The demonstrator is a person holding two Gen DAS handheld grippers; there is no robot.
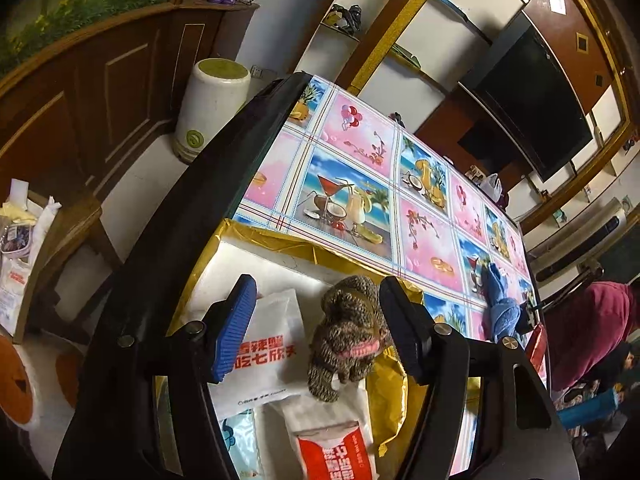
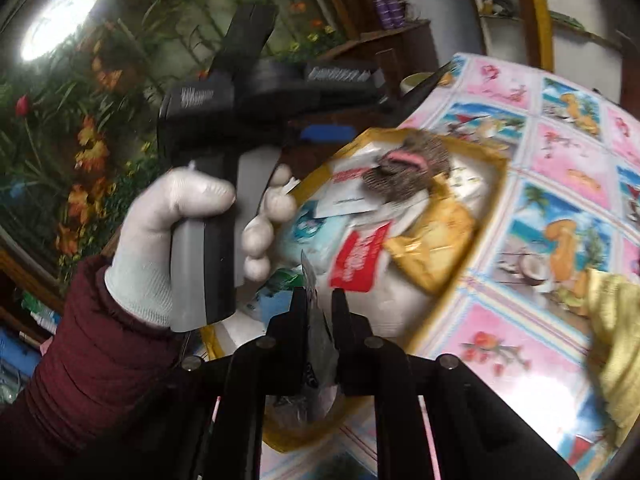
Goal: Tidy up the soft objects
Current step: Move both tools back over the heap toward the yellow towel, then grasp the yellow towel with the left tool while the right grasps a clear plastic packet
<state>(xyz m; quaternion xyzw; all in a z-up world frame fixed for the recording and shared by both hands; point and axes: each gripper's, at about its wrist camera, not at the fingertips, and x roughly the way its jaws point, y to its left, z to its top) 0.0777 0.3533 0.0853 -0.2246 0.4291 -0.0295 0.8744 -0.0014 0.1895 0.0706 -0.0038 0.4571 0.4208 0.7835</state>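
A brown knitted glove (image 1: 352,328) with a pink band lies in a gold-lined white box (image 1: 280,240), on top of flat white and red packets (image 1: 272,344). My left gripper (image 1: 320,320) hangs over the box, open, its blue pads (image 1: 236,320) on either side of the glove and not pressing on it. In the right wrist view the glove (image 2: 408,160) rests in the same box (image 2: 480,160). My right gripper (image 2: 320,296) is shut on a thin dark foil packet (image 2: 320,344) just above the box's near edge. A white-gloved hand (image 2: 168,232) holds the left gripper's handle.
A blue soft item (image 1: 504,312) lies on the picture-patterned tablecloth (image 1: 360,184) right of the box. A yellow cloth (image 2: 616,340) lies at the table's right edge. A white cylinder bin (image 1: 212,108) and a chair with bags (image 1: 24,248) stand left. A person in maroon (image 1: 588,328) is right.
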